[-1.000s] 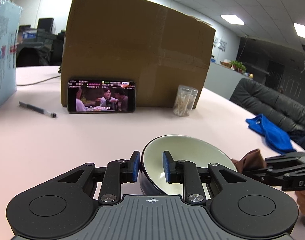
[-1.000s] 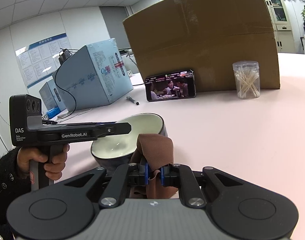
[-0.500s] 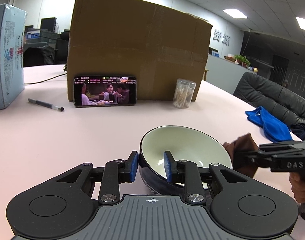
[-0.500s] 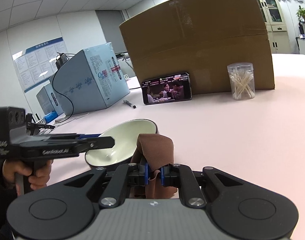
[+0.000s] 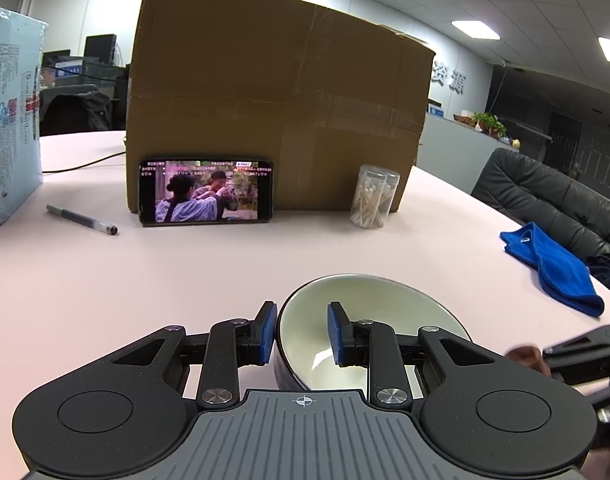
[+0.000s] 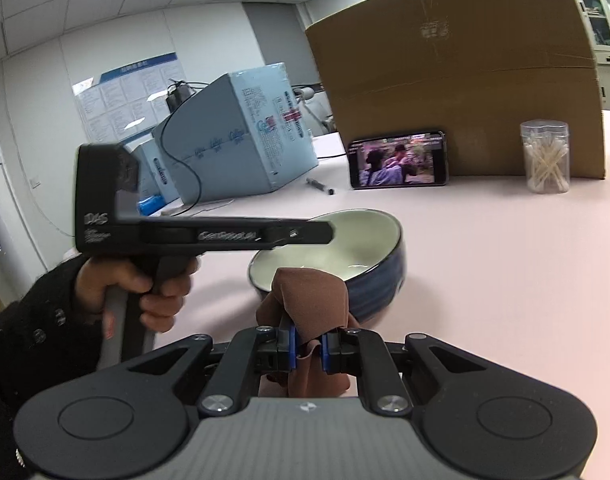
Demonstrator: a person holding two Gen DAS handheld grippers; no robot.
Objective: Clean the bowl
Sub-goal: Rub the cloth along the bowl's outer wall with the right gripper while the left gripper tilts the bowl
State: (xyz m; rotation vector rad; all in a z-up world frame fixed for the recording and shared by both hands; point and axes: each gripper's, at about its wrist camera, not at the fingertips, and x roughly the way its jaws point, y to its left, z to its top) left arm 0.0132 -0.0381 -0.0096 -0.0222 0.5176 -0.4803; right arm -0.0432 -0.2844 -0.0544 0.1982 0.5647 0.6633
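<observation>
The left claw [image 5: 301, 336] straddled the near rim of the bowl [image 5: 369, 316], one blue pad outside the dark wall and the other inside against the cream lining; whether the pads actually pressed the rim could not be told. In the right wrist view the same claw [image 6: 325, 232] reached in from the left over the bowl's [image 6: 369, 264] rim, its handle gripped by the left hand [image 6: 145, 284]. The right claw [image 6: 305, 344] was clamped on a bunched brown cloth [image 6: 309, 300], which stood up just in front of the bowl's near wall, at the level of its rim. The bowl sat on the pink desk [image 5: 185, 280], tilted with its opening turned toward the right claw. Farther back, a phone [image 5: 206, 191] playing video leaned against a large cardboard box [image 5: 273, 112], with a clear jar of cotton swabs [image 5: 373, 196] to its right and a pen [image 5: 81, 219] to its left. A blue cloth [image 5: 553, 268] lay near the desk's right edge, and a light blue carton [image 6: 241, 136] stood off to the left.
</observation>
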